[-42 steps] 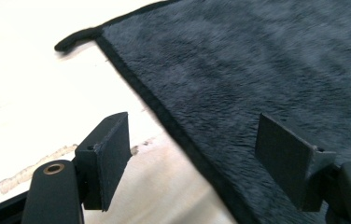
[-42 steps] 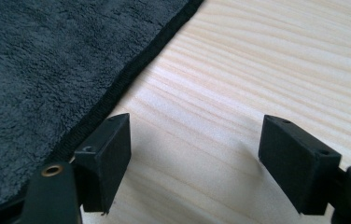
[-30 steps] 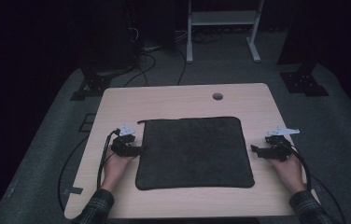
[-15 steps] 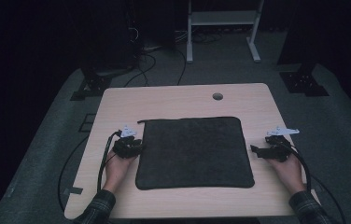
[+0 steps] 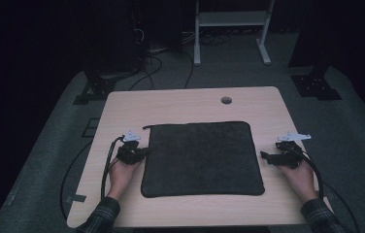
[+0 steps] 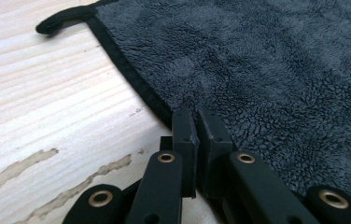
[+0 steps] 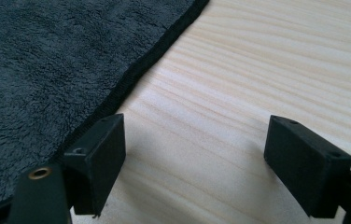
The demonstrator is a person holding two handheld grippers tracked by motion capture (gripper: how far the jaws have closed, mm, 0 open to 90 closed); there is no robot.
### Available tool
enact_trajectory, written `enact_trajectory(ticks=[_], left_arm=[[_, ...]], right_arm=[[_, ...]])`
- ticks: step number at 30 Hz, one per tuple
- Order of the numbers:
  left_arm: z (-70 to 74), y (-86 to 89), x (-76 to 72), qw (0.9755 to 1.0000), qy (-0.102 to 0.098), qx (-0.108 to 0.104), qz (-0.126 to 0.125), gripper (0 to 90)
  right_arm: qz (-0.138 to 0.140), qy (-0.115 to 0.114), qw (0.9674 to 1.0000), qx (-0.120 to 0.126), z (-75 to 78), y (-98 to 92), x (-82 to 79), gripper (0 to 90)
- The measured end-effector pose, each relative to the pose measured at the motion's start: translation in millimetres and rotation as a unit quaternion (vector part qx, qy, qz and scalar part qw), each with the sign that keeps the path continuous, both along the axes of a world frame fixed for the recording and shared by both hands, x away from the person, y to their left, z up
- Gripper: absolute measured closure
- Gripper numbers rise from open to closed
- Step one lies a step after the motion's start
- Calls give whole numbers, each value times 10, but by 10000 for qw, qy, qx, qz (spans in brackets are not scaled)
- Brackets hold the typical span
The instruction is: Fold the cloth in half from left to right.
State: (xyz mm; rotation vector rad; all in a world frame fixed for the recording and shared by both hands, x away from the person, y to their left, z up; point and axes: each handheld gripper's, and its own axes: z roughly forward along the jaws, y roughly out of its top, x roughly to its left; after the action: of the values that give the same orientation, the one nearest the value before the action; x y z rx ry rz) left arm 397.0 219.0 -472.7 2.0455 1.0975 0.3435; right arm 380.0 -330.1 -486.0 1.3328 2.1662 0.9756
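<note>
Fluffy dark cloth towel (image 5: 202, 158) on matt wooden table (image 5: 180, 104).

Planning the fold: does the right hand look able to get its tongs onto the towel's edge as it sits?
Probably yes. The right tongs stand open beside the towel hem, with bare table between and nothing in the way.

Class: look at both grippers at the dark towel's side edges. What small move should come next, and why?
Probably close the right gripper on the towel hem. Its jaws stand open beside the right edge, while the left gripper has just closed on the left edge. Both sides need gripping before a lift.
</note>
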Motion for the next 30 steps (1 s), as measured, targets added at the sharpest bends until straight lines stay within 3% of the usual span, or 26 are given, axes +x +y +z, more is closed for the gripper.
enact_trajectory(ticks=[8, 15, 21, 26, 30], left_arm=[[78, 101, -3, 9999, -53, 153, 41, 862], [172, 331, -10, 9994, -134, 99, 318, 862], [291, 480, -36, 9983, -197, -331, 433, 862], [417, 423, -48, 9967, -258, -720, 262, 861], [487, 340, -42, 9958, -316, -855, 109, 860]], right_arm=[[21, 0, 10000, 1, -1, 2, -4, 198], [30, 2, 10000, -5, 0, 2, -4, 197], [28, 2, 10000, -1, 0, 3, -4, 197], [28, 2, 10000, -2, 0, 3, -4, 197], [27, 2, 10000, 1, -1, 3, -4, 197]])
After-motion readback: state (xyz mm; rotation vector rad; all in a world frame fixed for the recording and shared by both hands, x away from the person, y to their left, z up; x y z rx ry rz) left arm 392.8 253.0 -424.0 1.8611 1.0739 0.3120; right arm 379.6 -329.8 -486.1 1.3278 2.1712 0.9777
